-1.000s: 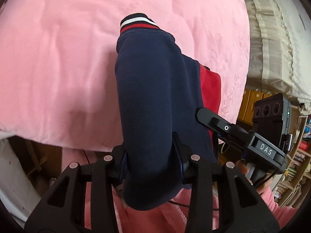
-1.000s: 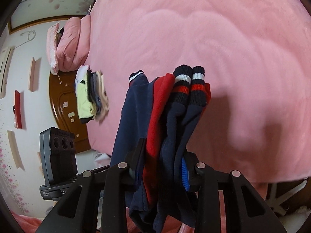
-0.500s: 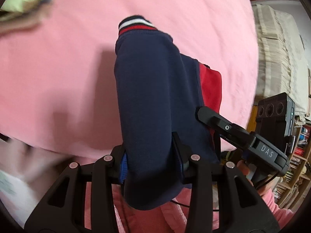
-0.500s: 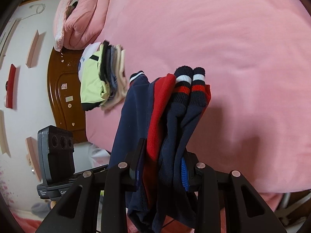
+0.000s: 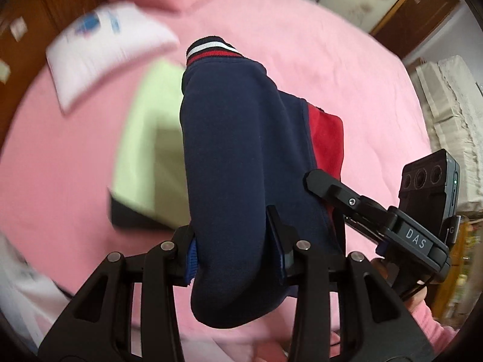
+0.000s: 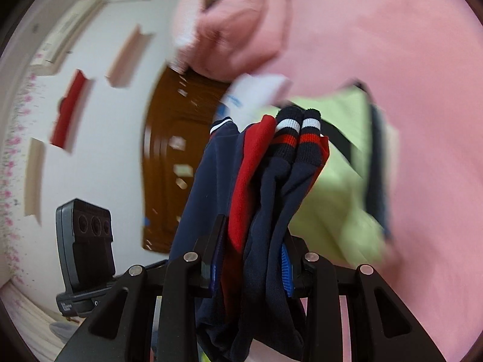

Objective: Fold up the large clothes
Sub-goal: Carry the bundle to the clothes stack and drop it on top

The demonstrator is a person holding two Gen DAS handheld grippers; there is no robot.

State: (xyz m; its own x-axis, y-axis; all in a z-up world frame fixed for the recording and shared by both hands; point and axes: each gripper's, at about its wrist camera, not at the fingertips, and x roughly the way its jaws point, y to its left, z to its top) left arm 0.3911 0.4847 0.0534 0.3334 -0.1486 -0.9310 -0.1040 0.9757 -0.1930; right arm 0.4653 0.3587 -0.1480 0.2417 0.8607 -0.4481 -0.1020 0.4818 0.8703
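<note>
Left wrist view: left tool (image 5: 232,246) and right tool (image 6: 252,259) are each clamping the folded navy sweater (image 5: 241,163), carrying it level above the stacked clothes (image 5: 142,138) on the bed (image 5: 347,69).

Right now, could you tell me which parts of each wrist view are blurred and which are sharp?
Left wrist view: the navy sweater and left claw are sharp; the white item and lime-green garment behind are motion-smeared. Right wrist view: the right claw is crisp; the wall shelves, pink pillow and wooden headboard streak. Both bend at the fisheye rim.
</note>
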